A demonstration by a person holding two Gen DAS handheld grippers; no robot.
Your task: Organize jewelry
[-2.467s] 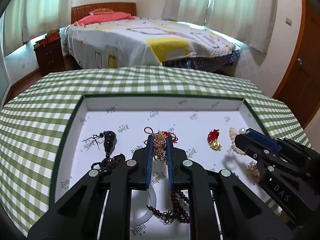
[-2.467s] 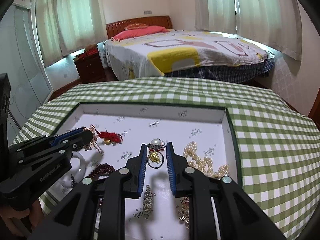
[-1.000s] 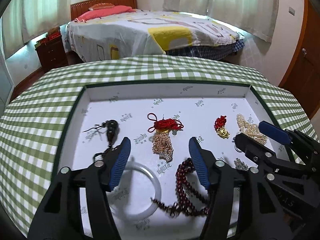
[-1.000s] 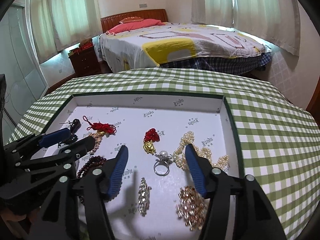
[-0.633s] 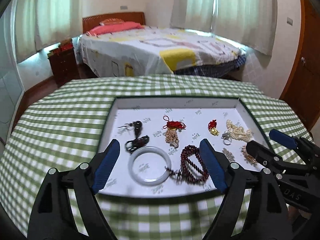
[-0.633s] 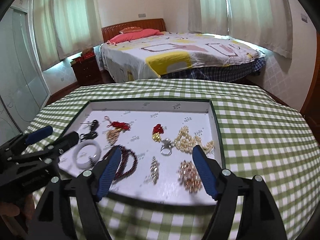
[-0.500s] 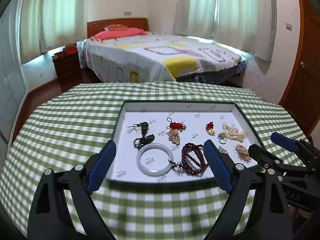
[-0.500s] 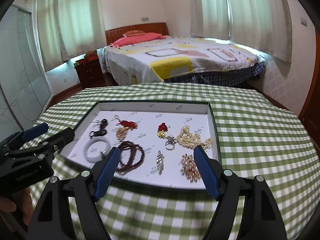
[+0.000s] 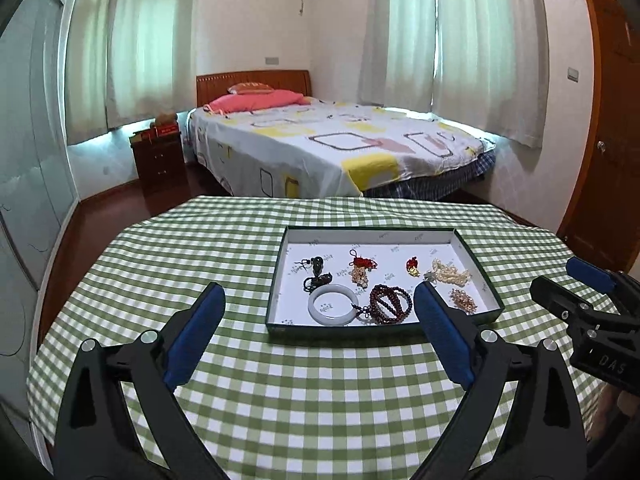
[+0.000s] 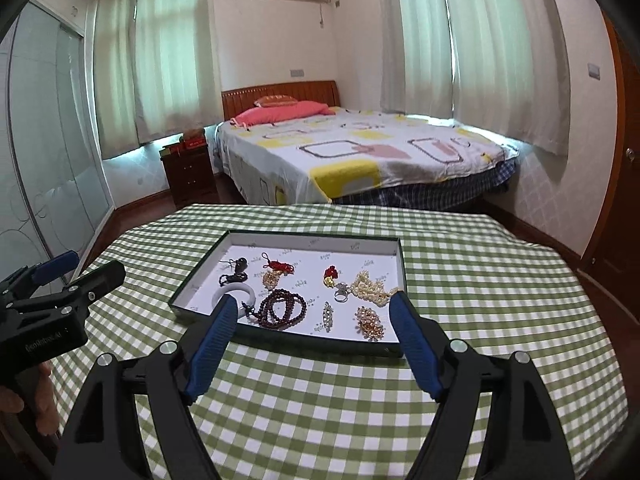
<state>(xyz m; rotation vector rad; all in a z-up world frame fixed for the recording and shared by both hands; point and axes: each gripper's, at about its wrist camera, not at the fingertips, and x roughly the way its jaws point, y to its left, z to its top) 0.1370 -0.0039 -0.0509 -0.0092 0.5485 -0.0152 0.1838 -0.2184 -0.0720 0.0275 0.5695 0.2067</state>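
Jewelry lies spread in a shallow tray [image 9: 478, 276] with a white floor and dark green walls, set on the worktop [image 9: 248, 364] under its green-and-white checked cloth. Along the tray's far row you have a small black pendant [image 9: 317, 263] at the left, a red-knotted gold tassel [image 9: 361, 269] next, a little red-and-gold charm [image 9: 412, 266] past that, and a heap of pearls [image 9: 450, 273] at the right with a ring [image 10: 341, 289] just beside it. In the near row sit a white bangle [image 9: 333, 309] at the left, dark red beads [image 9: 390, 309] coiled just right of it, a slim silver piece [image 10: 328, 315] and a gold cluster [image 10: 370, 321] near the right wall.

Your left hand-held gripper [image 9: 319, 329] hangs over bare cloth on the near side of the tray, its jaws spread wide and opening, with nothing between the blue pads [image 9: 195, 338]. Your right hand-held gripper [image 10: 312, 338] sits just short of the tray's near wall, jaws also well apart and gripping nothing. Each one shows at the edge of the other's view, the two well apart.

Beyond the worktop stands a bed [image 10: 352, 152] with a patterned cover and a pink pillow [image 10: 280, 114], and curtains [image 10: 172, 52] cover the windows.
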